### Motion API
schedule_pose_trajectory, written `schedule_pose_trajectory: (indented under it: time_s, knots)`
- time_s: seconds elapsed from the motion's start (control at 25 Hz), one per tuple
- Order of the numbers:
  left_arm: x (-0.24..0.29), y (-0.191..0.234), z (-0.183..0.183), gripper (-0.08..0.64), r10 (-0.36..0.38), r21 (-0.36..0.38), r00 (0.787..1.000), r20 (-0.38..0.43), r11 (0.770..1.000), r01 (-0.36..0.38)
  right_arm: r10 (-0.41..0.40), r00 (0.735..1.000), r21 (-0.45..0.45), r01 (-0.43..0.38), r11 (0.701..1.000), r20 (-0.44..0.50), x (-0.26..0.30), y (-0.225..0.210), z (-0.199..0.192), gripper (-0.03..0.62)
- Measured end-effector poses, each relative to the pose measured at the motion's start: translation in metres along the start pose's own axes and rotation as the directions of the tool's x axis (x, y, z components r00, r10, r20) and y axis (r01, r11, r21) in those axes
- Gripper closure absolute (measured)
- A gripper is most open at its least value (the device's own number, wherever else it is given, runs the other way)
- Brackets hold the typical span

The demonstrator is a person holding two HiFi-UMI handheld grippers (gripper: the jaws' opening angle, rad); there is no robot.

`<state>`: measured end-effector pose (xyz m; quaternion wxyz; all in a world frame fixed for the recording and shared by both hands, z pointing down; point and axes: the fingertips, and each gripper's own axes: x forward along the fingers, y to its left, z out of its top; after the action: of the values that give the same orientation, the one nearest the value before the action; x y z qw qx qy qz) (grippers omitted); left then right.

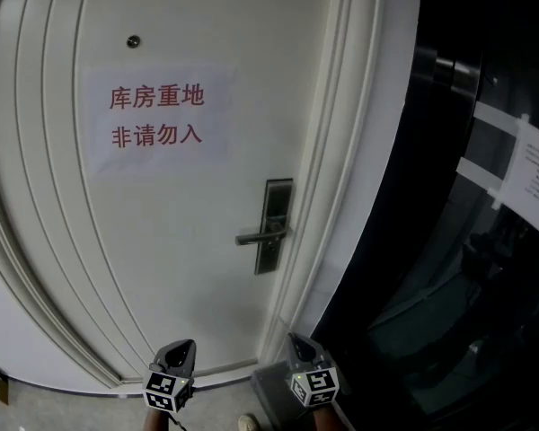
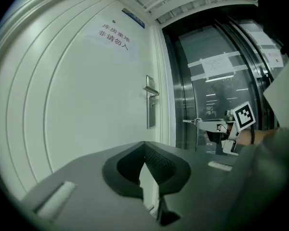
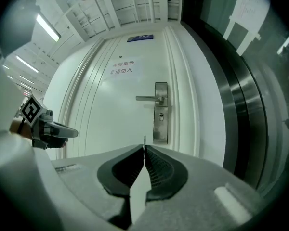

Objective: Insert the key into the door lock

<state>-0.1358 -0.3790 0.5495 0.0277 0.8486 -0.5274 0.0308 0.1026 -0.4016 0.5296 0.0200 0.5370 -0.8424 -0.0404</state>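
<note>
The white door (image 1: 162, 241) carries a metal lock plate (image 1: 274, 225) with a lever handle. In the right gripper view the lock plate (image 3: 160, 112) lies ahead, with its keyhole (image 3: 160, 115) under the lever. My right gripper (image 3: 144, 147) is shut on a thin key (image 3: 144, 140) whose tip sticks out of the jaws. The key is well short of the door. My left gripper (image 2: 144, 144) is shut with nothing in it and points at the door left of the lock plate (image 2: 151, 109). Both grippers show low in the head view, the left gripper (image 1: 173, 357) and the right gripper (image 1: 301, 348).
A paper sign (image 1: 157, 119) with red characters hangs on the door above a peephole-height mark. Right of the door frame stands a dark glass wall (image 1: 458, 241) with notices taped on it. Grey floor shows below.
</note>
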Motion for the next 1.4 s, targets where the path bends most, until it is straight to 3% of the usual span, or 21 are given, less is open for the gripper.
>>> schedule_pose_trajectory:
  time_s: [0.16, 0.48, 0.64, 0.84, 1.0, 1.16, 1.24, 1.4]
  knots:
    - [0.028, 0.013, 0.01, 0.557, 0.016, -0.004, 1.0, 0.011, 1.0, -0.016, 0.005, 1.0, -0.029, -0.005, 1.0, 0.016, 0.031, -0.02, 0.01, 0.583]
    - [0.063, 0.031, 0.012, 0.557, 0.034, -0.014, 0.999, 0.004, 0.999, -0.034, 0.017, 0.999, -0.191, -0.01, 0.981, 0.037, 0.081, -0.048, 0.039, 0.583]
    - [0.074, 0.031, 0.01, 0.557, 0.036, -0.023, 0.999, -0.002, 0.999, -0.036, 0.018, 0.998, -0.32, 0.003, 0.947, 0.062, 0.097, -0.054, 0.063, 0.583]
    - [0.082, 0.033, 0.008, 0.557, 0.043, -0.028, 0.999, -0.007, 0.999, -0.043, 0.014, 0.995, -0.533, 0.039, 0.845, 0.094, 0.117, -0.06, 0.092, 0.583]
    - [0.084, 0.035, 0.006, 0.557, 0.053, -0.032, 0.999, -0.012, 0.998, -0.054, -0.01, 0.997, -0.691, 0.058, 0.72, 0.074, 0.128, -0.055, 0.114, 0.583]
    - [0.085, 0.038, 0.004, 0.557, 0.066, -0.037, 0.998, -0.014, 0.997, -0.067, -0.029, 0.998, -0.801, 0.06, 0.596, 0.053, 0.141, -0.054, 0.111, 0.583]
    - [0.084, 0.04, 0.003, 0.557, 0.072, -0.04, 0.997, -0.015, 0.997, -0.073, -0.04, 0.998, -0.846, 0.06, 0.53, 0.046, 0.146, -0.054, 0.107, 0.583]
    - [0.085, 0.043, 0.002, 0.557, 0.084, -0.047, 0.996, -0.016, 0.995, -0.084, -0.053, 0.998, -0.902, 0.048, 0.429, 0.028, 0.155, -0.054, 0.1, 0.583]
